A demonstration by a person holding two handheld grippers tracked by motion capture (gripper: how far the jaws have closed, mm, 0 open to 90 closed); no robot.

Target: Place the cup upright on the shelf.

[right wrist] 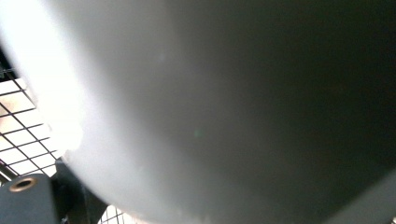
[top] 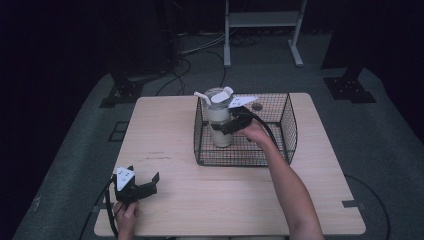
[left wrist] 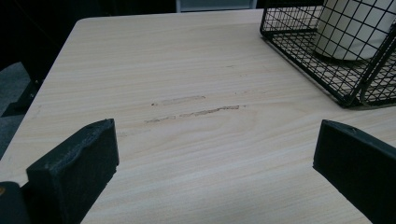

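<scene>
Blocking right tongs' (top: 226, 126) view, gripped tumbler (top: 218, 120) in basket (top: 287, 131); left tongs (top: 145, 181) spread wide.

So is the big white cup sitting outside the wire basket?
No, the white cup stands upright inside the black wire basket, with the right gripper around its middle.

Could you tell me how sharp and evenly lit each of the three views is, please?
High view: dim, with black surroundings, and soft enough to blur the tumbler in the wire basket. Left gripper view: evenly lit, with sharp wood grain on the table and slightly soft jaws. Right gripper view: the tumbler is far too close, an unfocused surface blown out at left and shading to dark grey at right.
</scene>
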